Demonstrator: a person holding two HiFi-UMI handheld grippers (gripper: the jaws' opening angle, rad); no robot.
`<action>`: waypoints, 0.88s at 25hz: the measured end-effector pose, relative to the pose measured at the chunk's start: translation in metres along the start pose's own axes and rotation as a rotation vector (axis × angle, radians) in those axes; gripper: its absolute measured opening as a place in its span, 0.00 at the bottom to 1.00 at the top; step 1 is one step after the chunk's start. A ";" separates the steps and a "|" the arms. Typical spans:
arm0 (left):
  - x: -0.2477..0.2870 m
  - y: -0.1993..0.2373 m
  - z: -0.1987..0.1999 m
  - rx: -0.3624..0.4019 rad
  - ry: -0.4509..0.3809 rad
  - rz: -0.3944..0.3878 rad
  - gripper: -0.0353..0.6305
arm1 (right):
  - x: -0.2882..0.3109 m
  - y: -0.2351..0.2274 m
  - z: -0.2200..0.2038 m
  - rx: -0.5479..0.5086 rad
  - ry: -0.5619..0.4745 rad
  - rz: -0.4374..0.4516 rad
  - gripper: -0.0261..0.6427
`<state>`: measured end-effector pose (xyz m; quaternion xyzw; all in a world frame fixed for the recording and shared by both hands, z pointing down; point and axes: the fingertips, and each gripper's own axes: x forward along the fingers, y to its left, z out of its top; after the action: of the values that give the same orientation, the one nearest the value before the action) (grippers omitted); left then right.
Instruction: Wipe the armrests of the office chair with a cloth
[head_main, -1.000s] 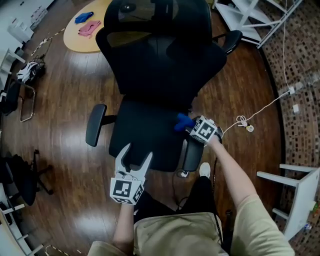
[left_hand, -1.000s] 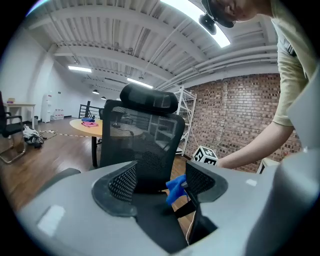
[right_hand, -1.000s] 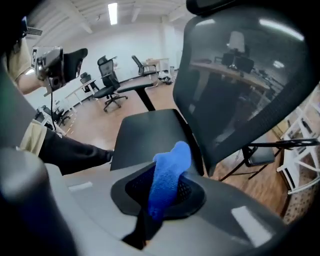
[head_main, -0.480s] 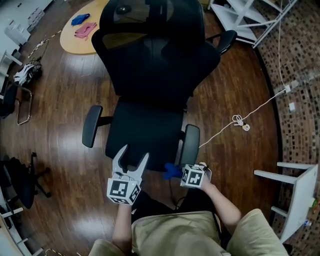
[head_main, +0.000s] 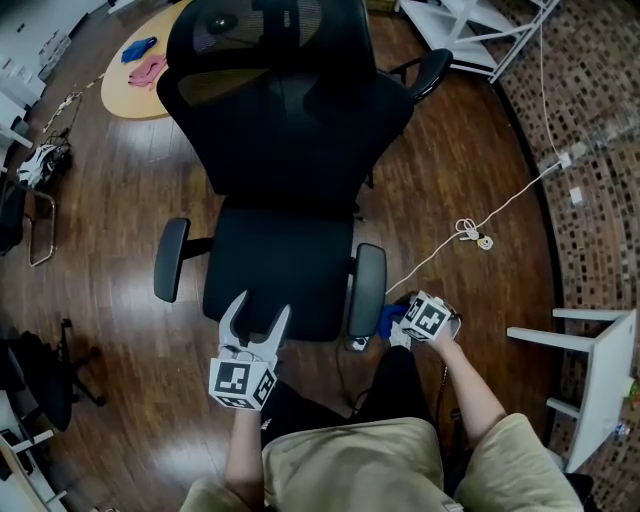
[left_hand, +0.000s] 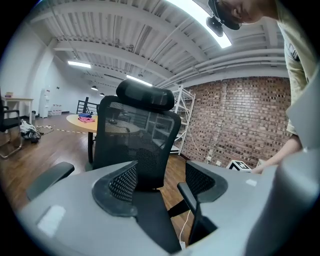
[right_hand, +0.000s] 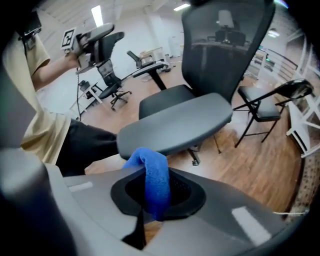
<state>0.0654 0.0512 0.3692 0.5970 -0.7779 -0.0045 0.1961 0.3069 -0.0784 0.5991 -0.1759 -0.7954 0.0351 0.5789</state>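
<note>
Two fingers of your right gripper (head_main: 401, 325) are squeezing shut on the cloth (right_hand: 152, 182), with the armrest (head_main: 367, 290) just ahead of them. Your left gripper (head_main: 257, 312) is holding its fingers apart, with nothing between them. Only a small fold is being pinched, so hard rubbing may pull the cloth out.

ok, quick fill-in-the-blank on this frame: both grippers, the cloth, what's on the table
1. The right gripper is shut on a cloth coloured ____.
2. The left gripper is ____, with nothing between its jaws.
3. On the round table behind the office chair lie a small blue cloth and a ____ one.

Missing words: blue; open; pink.
</note>
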 end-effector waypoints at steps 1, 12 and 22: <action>-0.001 -0.001 0.000 0.000 0.003 0.001 0.49 | -0.003 -0.018 0.005 0.014 -0.001 -0.032 0.07; -0.013 0.011 0.001 -0.003 0.012 0.045 0.49 | -0.027 -0.160 0.081 0.039 -0.014 -0.294 0.07; -0.019 0.022 0.002 -0.012 0.013 0.065 0.49 | -0.005 -0.140 0.153 -0.161 -0.040 -0.207 0.07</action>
<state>0.0483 0.0746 0.3666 0.5704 -0.7955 0.0011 0.2047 0.1320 -0.1883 0.5812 -0.1380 -0.8209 -0.0851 0.5476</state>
